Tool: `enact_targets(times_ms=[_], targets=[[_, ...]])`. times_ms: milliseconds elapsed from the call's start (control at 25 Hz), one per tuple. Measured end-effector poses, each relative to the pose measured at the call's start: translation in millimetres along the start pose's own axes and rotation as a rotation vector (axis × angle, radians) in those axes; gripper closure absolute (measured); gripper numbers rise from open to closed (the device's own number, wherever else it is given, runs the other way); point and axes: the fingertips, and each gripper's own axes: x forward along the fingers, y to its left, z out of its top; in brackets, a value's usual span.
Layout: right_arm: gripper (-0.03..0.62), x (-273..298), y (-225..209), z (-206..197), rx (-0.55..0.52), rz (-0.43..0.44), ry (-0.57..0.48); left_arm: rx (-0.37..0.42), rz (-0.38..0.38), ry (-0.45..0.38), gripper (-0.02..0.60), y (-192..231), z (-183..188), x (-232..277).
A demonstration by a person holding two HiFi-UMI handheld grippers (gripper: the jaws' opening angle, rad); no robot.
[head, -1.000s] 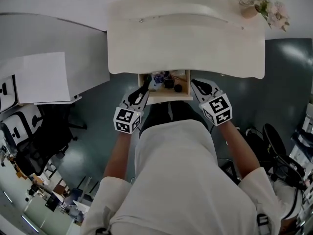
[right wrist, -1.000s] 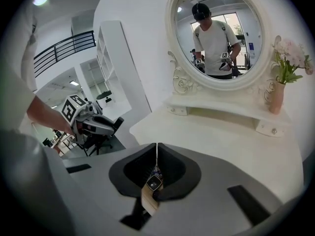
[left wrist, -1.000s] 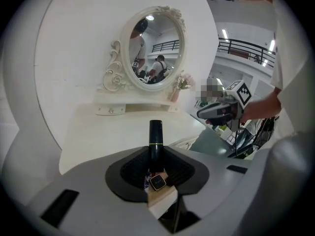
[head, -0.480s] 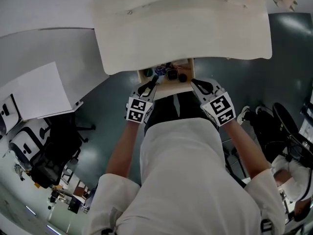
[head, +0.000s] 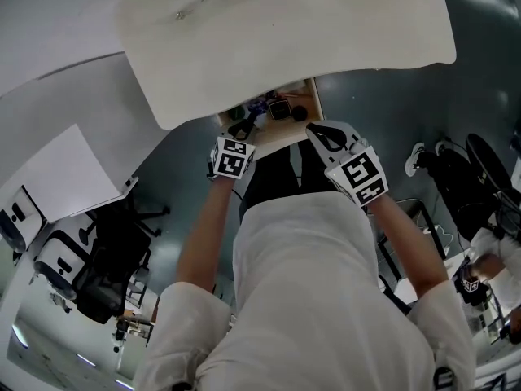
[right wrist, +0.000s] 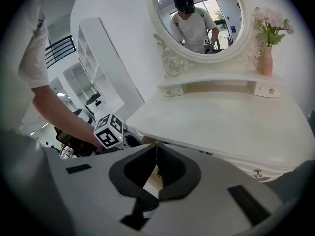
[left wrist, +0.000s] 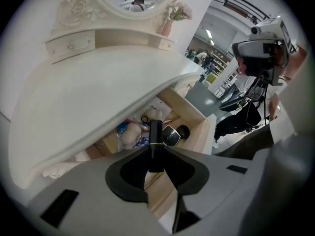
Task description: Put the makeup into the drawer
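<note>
My left gripper (left wrist: 156,150) is shut on a slim black makeup tube (left wrist: 155,132) with a thin yellow-green ring, which stands up between its jaws. The tube hangs over the open wooden drawer (left wrist: 199,124) under the white dressing table (left wrist: 98,87). Inside lie a black compact (left wrist: 170,135), a small round black item (left wrist: 183,131) and a blue-and-white pouch (left wrist: 129,134). In the head view the left gripper (head: 242,127) reaches over the drawer's (head: 273,142) left front, and my right gripper (head: 313,129) hovers at its right front, jaws together with nothing between them.
The table top (head: 285,31) overhangs the back part of the drawer. An oval mirror (right wrist: 202,18) and a pink vase of flowers (right wrist: 268,43) stand on the table's rear shelf. The person's legs are right below the drawer. Office chairs (head: 98,259) stand to the left.
The left gripper has dropped with the black tube, tilting down toward the open drawer. The right gripper has sunk slightly toward the drawer's right front. The head view has leaned forward.
</note>
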Motion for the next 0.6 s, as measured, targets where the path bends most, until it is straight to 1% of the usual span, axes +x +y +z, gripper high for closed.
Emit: enact_targets(times_ms=[120,280,440,600], targets=[[0.565,1,-1,0,0.026,-0.012,-0.004,-0.014,-0.009,0.101,0.48,2,-12,17],[0.565,-1,-5,7,0.042,-0.031,-0.029,-0.004,-0.016,0.194,0.48,7,-21,35],[0.565,-3,-15,9,0.06,-0.061,-0.039,-0.011,-0.024,0.256,0.48,6,-24,54],[0.565,-9,-20,11,0.059,-0.081,-0.038,-0.002,-0.008,0.297,0.48,10,-27,66]])
